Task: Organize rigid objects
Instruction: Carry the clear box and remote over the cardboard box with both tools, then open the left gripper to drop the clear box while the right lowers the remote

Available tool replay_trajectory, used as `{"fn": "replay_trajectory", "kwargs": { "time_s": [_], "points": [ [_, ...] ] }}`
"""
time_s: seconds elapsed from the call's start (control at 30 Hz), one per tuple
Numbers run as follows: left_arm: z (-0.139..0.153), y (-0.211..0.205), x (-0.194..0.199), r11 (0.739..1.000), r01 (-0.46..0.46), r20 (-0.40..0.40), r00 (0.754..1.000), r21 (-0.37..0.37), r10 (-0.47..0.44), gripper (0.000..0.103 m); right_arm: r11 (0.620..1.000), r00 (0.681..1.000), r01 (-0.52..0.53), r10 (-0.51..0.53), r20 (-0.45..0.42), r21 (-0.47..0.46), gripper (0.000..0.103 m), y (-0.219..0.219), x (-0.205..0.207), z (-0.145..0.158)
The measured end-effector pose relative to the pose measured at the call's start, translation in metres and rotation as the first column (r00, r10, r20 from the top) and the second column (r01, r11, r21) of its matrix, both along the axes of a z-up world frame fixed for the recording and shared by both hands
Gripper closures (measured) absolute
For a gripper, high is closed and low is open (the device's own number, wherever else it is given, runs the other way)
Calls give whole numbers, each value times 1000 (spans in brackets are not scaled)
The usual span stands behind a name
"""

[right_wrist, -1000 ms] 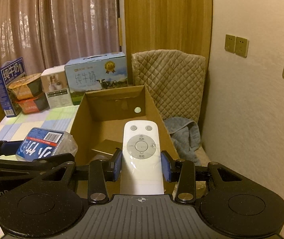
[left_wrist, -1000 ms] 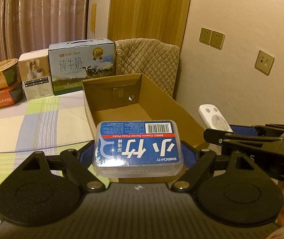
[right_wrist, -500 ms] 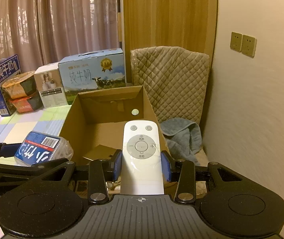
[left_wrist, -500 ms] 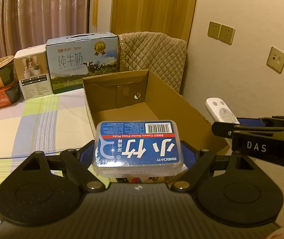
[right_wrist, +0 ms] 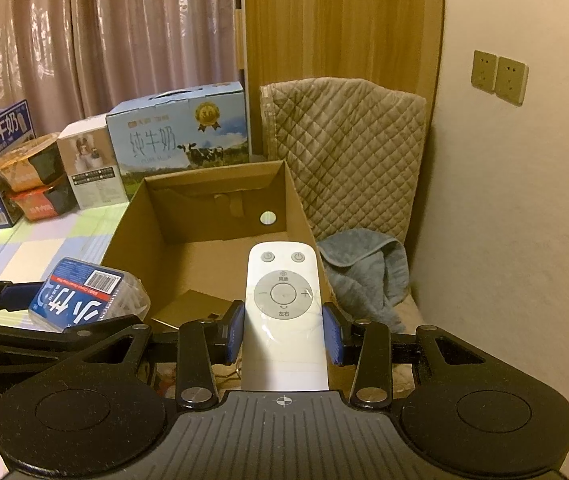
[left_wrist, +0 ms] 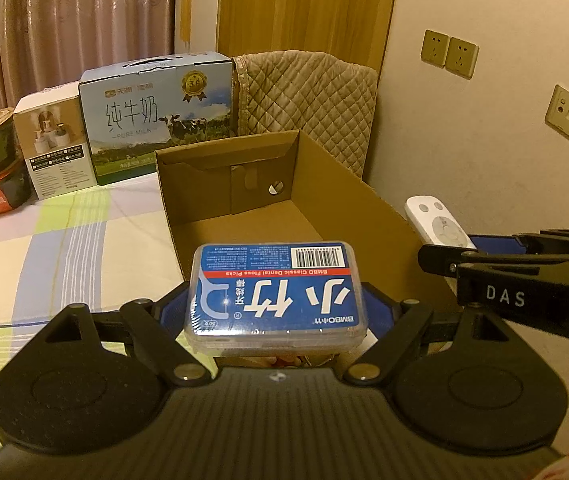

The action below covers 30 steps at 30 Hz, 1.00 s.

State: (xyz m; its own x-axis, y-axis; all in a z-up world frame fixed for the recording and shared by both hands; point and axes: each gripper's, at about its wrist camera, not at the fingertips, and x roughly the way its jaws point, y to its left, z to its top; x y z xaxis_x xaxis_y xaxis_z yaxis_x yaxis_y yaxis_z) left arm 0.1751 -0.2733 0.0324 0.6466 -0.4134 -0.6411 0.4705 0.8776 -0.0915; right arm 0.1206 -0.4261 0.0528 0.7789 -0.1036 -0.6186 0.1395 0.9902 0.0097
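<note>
Left claw (left_wrist: 278, 312) grips a floss pick box (left_wrist: 276, 292) by its sides above the cardboard box (left_wrist: 368, 216); right claw (right_wrist: 283, 332) pinches a remote (right_wrist: 283, 304); both look light, stiff, slippery plastic.

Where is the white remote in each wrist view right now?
Left wrist: white remote at the right edge, beyond the cardboard box, in the right tongs.
Right wrist: lower centre, clamped between the blue pads.
Shared landmark: round hole in the box's far wall.
</note>
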Motion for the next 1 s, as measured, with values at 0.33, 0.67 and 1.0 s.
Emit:
{"fn": "replay_trajectory", "kwargs": {
  "time_s": [0.33, 0.67, 1.0],
  "points": [
    [-4, -4, 13, 1000, 0, 1, 1000, 28, 0, 20, 1000, 1000, -1, 1, -10, 1, 65, -2, 11, -4],
    [-6, -6, 19, 999, 4, -3, 1000, 35, -4, 20, 1000, 1000, 0, 0, -19, 3, 65, -5, 17, -7],
    [-11, -9, 26, 999, 9, -9, 1000, 43, -9, 19, 1000, 1000, 3, -3, -25, 7, 65, -7, 19, -10]
  ]
}}
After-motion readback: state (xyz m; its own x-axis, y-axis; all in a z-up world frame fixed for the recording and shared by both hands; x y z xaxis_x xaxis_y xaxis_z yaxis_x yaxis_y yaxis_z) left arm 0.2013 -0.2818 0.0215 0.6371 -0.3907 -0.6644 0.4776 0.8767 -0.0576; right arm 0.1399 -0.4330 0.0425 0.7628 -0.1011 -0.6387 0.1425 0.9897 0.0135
